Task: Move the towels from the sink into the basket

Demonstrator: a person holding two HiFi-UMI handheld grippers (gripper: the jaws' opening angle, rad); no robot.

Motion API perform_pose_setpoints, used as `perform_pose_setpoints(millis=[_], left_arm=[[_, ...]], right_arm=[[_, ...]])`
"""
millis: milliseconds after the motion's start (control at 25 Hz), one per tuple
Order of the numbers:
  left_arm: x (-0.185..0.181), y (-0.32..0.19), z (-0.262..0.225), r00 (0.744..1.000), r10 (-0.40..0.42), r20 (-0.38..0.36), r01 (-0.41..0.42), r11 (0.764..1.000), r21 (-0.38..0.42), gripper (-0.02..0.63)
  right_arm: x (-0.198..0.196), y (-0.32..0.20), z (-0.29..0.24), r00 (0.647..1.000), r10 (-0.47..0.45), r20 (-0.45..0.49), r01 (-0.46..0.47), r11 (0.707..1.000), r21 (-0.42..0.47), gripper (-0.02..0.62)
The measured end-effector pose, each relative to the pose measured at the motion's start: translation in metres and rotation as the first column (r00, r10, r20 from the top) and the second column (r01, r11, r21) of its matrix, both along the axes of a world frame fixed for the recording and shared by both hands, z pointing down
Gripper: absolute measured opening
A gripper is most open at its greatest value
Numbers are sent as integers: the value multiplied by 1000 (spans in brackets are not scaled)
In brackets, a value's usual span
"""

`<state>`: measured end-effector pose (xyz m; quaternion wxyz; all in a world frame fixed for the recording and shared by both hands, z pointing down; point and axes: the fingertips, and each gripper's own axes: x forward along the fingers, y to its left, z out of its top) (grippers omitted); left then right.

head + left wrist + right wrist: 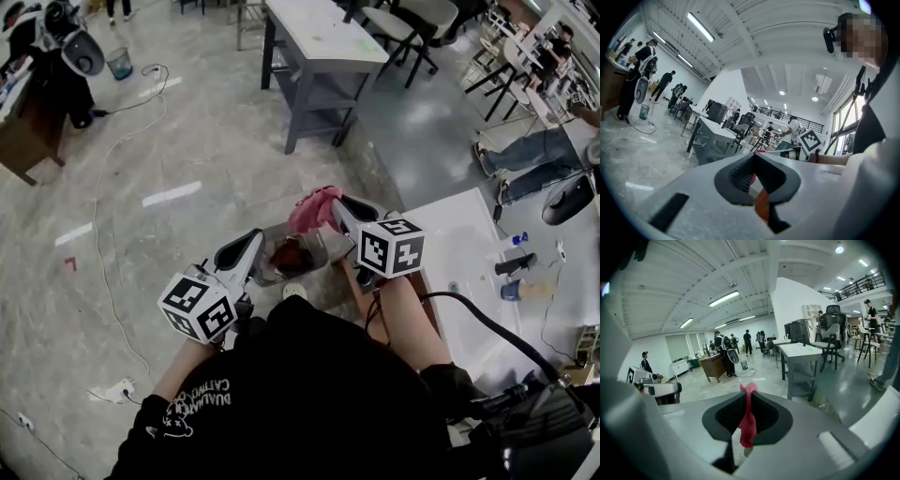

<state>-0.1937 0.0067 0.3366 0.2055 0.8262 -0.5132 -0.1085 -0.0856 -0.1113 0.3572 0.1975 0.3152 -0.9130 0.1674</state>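
Note:
My right gripper [336,206] is shut on a pink towel [313,208], which hangs bunched from its tips just above the far edge of the grey basket [268,272]. In the right gripper view the pink towel [748,420] is pinched between the dark pads and droops below the right gripper [749,397]. A dark red towel [292,253] lies inside the basket. My left gripper [255,240] hovers at the basket's left rim, its jaws together with nothing held. The left gripper [754,157] shows its tips meeting.
The white counter with the sink [461,281] runs along my right, with a blue bottle [511,290] on it. A grey table [323,56] stands on the floor beyond the basket. Cables [112,281] trail over the floor at left. Seated people are at far right.

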Motion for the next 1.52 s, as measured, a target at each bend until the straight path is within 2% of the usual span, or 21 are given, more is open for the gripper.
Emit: perform_pose_setpoints(millis=[320,680,1080,1280,1520], left_arm=[[-8,-63,0,997,-68,-22,68,998,-7,5],[-21,-134,-2,990,-141,-13,140,990,-24,5],[-34,-188,10,977,-214,-19,213,975,-62,5],[-33,-204,22,970,-242,-21,240,968,-78,6],[-32,-218,45,969,-246,-13,242,961,-133,6]], right_arm=[[-16,-65,16,997,-74,-30,72,996,-46,38],[-37,-143,19,990,-141,-28,139,988,-70,38],[-60,-195,41,973,-228,-44,221,966,-136,38],[-62,-203,63,960,-275,-50,263,949,-174,40],[-67,-209,94,957,-289,-33,272,930,-246,38]])
